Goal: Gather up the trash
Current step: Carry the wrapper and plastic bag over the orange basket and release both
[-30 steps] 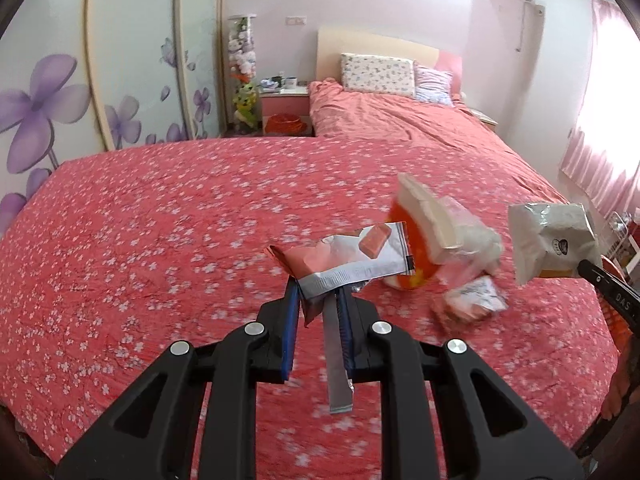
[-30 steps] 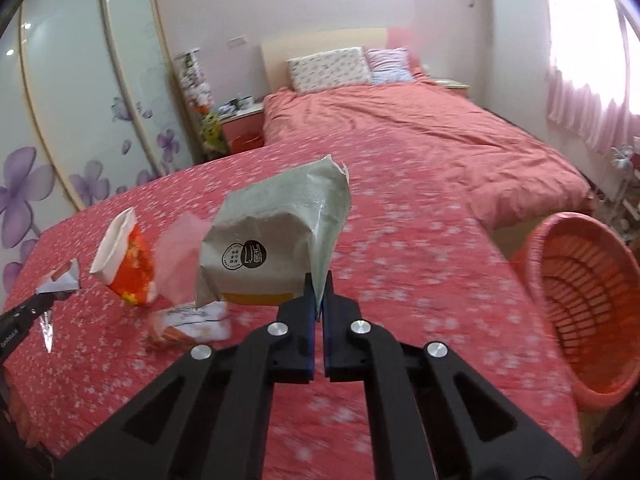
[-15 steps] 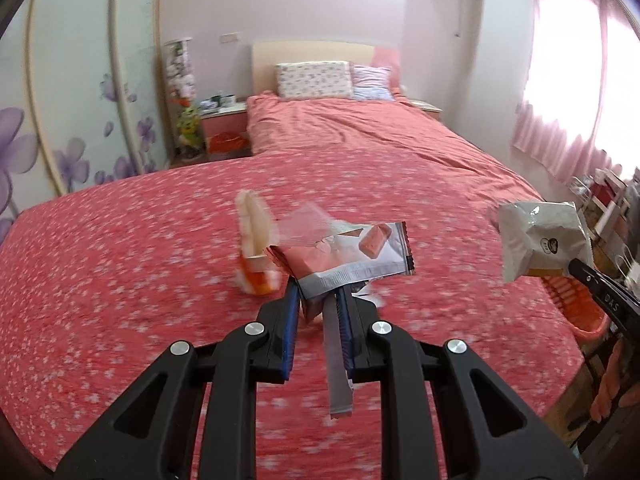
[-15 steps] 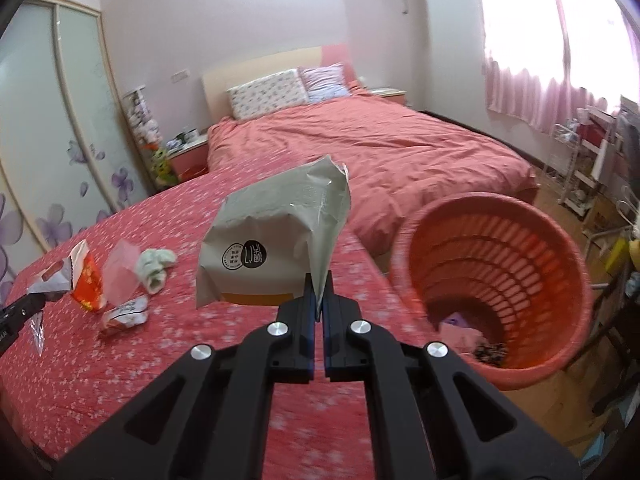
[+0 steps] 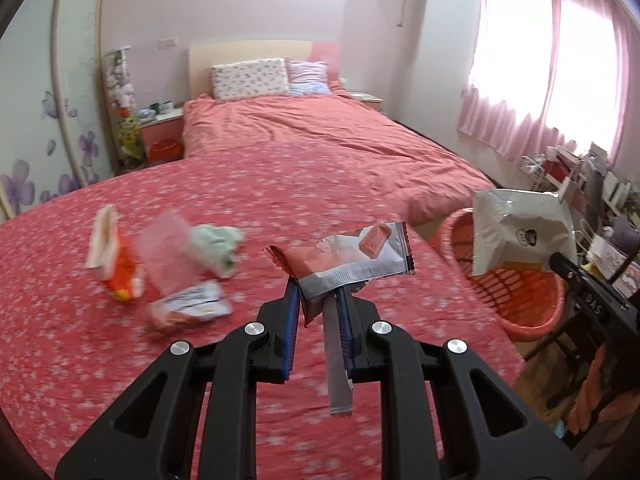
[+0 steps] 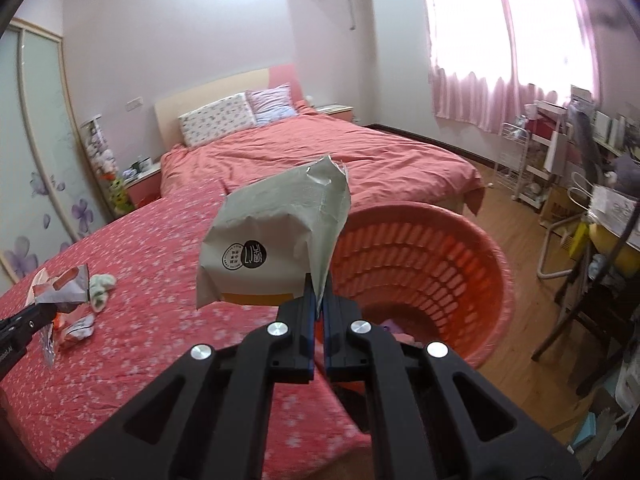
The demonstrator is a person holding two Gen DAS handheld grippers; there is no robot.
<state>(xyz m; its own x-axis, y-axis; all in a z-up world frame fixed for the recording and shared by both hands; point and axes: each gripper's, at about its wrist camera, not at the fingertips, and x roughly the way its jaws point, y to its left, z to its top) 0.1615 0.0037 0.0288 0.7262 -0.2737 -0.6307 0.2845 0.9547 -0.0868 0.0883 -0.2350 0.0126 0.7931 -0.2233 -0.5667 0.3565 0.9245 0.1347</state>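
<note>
My left gripper [image 5: 318,294] is shut on a pink and silver snack wrapper [image 5: 344,260], held above the red floral bedspread [image 5: 80,352]. My right gripper [image 6: 318,294] is shut on the edge of a grey-white paper bag [image 6: 272,248] with a round black logo, held in front of the orange laundry-style basket [image 6: 472,264]; the same bag [image 5: 520,236] and basket [image 5: 528,300] show at the right of the left wrist view. On the bed lie an orange and white packet [image 5: 114,256], a clear pink bag [image 5: 168,252], a pale green crumpled cloth [image 5: 218,246] and a flat white wrapper [image 5: 192,308].
The basket stands on the wooden floor [image 6: 532,216] off the bed's right edge, with some scraps at its bottom. A chair and cluttered desk [image 6: 600,240] stand at the right, a white rack [image 6: 524,164] under the pink curtains. Pillows [image 5: 250,78] lie at the far headboard.
Both grippers have swung to the right with their loads. The basket has come into view close ahead of the right gripper, and the litter on the bed has slid to the left.
</note>
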